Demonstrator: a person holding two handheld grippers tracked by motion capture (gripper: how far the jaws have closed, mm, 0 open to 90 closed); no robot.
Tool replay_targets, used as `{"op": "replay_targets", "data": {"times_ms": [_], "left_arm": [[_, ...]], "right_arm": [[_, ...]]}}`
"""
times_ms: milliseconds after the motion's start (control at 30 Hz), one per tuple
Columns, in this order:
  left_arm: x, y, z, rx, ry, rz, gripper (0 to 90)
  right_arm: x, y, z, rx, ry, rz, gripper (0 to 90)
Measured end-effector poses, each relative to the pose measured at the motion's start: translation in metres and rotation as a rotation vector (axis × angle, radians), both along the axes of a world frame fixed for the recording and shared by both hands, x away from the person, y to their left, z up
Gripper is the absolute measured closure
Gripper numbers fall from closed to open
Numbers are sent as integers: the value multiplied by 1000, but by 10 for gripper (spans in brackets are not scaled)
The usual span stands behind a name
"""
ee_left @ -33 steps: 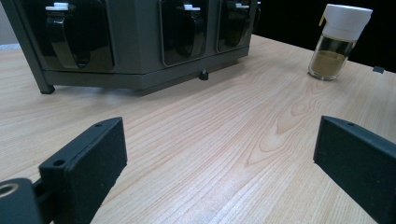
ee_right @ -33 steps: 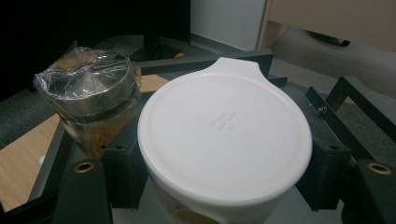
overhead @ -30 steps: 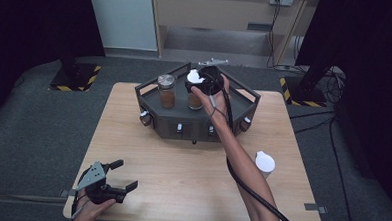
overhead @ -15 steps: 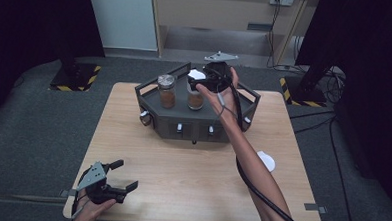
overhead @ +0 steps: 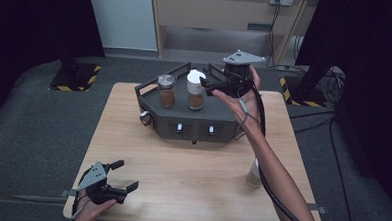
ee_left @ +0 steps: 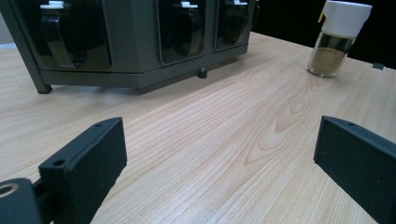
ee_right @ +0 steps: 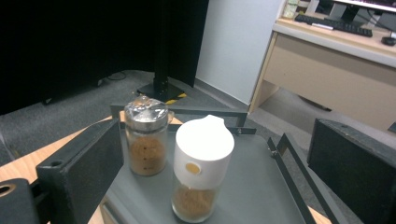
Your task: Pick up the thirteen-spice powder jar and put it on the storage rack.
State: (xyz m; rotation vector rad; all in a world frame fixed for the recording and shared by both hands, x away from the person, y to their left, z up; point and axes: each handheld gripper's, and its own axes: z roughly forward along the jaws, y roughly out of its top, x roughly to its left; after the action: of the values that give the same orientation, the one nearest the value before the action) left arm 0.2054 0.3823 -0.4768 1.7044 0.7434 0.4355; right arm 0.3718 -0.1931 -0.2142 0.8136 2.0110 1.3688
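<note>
- Right gripper view: we see our right gripper (ee_right: 205,186) with jaws spread wide and empty, just opened, the white-capped spice jar (ee_right: 201,168) standing free on the rack (ee_right: 261,186).
- We judge placing done; next, fetch the table jar (ee_left: 337,37).
- Left gripper (overhead: 111,184) gapes, empty.
- We count three jars, including one silver-lidded jar (ee_right: 145,135), and two grippers.

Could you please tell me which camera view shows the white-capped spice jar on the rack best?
The right gripper view: the white-capped jar stands close and unobstructed. The high view shows it small beside the right gripper.
</note>
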Motion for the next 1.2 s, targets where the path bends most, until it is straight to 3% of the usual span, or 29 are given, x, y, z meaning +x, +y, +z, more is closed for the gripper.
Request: {"op": "replay_targets", "data": {"times_ms": [333, 633, 900, 1200], "left_arm": [[0, 0, 0, 4, 0, -1, 14], [0, 0, 1, 7, 0, 1, 14], [-1, 0, 1, 10, 0, 4, 14], [-1, -1, 1, 12, 0, 7, 14]], "right_arm": [[-27, -29, -3, -17, -8, 50, 39], [-57, -60, -11, -8, -18, 61, 38], [-88, -91, -27, 9, -23, 68, 37], [-123, -127, -57, 66, -19, 39, 25]]}}
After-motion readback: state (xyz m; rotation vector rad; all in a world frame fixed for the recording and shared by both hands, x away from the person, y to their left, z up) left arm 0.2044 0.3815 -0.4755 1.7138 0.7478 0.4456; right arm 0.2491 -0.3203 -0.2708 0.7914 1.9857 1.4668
